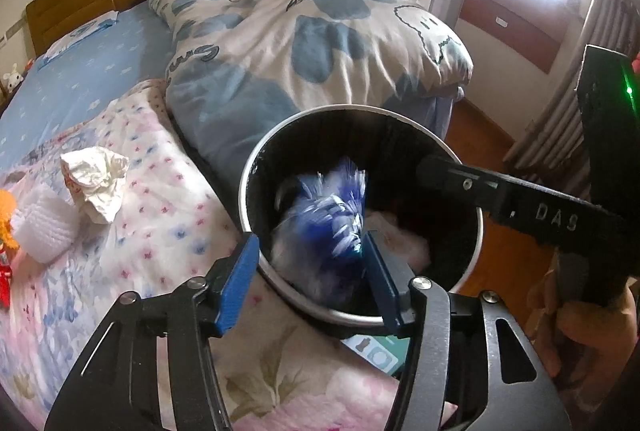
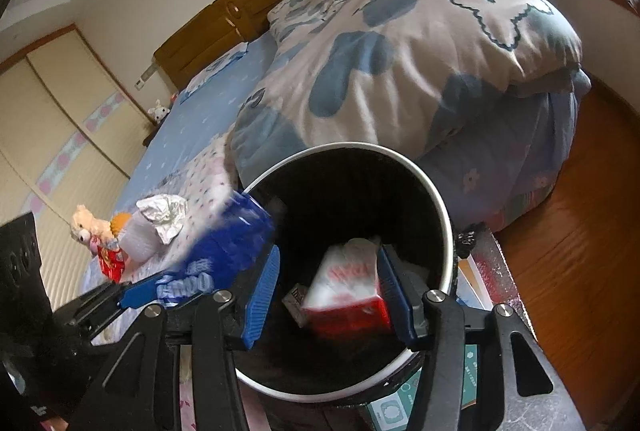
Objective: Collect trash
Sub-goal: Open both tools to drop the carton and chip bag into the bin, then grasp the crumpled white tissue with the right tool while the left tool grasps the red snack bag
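Observation:
A black bin with a white rim point(image 1: 256, 167) point(image 2: 444, 207) stands at the bed's edge. My left gripper point(image 1: 308, 279) is open over the bin's near rim; a blurred blue-and-white wrapper point(image 1: 332, 215) hangs loose between its fingers over the bin mouth, also seen at the rim in the right wrist view point(image 2: 228, 251). My right gripper point(image 2: 328, 291) is open above the bin; a blurred red-and-white box point(image 2: 348, 291) is between its fingers inside the bin. Its black finger point(image 1: 500, 195) reaches across the bin in the left wrist view. A crumpled white tissue point(image 1: 98, 179) point(image 2: 164, 211) lies on the floral blanket.
A white knitted item point(image 1: 44, 227), an orange toy point(image 1: 6, 215) and a red packet point(image 2: 110, 263) lie on the bed at the left. A folded blue-and-white quilt point(image 1: 312, 43) lies behind the bin. Wooden floor point(image 2: 580, 271) is at the right.

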`<state>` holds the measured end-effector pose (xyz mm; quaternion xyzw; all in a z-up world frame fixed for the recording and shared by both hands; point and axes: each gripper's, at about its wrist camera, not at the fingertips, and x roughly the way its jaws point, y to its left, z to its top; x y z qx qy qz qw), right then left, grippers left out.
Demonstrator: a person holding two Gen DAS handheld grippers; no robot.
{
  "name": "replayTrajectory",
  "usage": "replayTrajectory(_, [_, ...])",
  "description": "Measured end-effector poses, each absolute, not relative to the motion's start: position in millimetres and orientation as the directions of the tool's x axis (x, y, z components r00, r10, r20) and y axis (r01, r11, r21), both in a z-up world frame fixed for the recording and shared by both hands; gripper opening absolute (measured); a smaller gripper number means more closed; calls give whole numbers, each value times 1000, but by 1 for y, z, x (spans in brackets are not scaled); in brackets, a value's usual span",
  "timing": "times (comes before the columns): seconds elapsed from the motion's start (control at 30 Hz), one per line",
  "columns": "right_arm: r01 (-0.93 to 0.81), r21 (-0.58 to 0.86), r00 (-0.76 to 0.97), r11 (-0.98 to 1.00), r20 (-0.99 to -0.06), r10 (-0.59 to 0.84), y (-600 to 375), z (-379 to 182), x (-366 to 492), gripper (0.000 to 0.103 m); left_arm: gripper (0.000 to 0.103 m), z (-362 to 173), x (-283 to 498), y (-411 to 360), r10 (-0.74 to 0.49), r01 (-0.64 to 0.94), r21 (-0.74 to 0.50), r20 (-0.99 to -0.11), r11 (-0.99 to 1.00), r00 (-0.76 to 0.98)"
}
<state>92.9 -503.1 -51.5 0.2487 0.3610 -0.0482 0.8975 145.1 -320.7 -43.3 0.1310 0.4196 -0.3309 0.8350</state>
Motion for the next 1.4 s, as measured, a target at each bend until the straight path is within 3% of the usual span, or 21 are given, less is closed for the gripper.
replayTrajectory(0.1, [281, 416, 746, 865, -661, 76, -505, -49, 89, 65, 62, -45, 141, -310, -445, 650, -69, -782, 757, 435])
replayTrajectory(0.57, [211, 404, 759, 890, -642, 111, -451, -28, 87, 95, 64, -51, 125, -210, -404, 496, -125, -761, 859, 507])
replayTrajectory(0.73, [112, 391, 779, 913, -606, 164, -410, -23, 91, 96, 64, -51, 126, -168, -372, 417, -143, -753, 897, 543])
replayTrajectory(1.03, [8, 396, 735, 918, -625, 263, -340, -40, 115, 96, 64, -52, 130, -102, -292, 299, -130, -744, 945, 601])
replayTrajectory(1.4, [-28, 347, 730, 937, -634, 257, -296, -55, 157, 96, 65, -63, 154, -47, -192, 165, -112, -755, 980, 627])
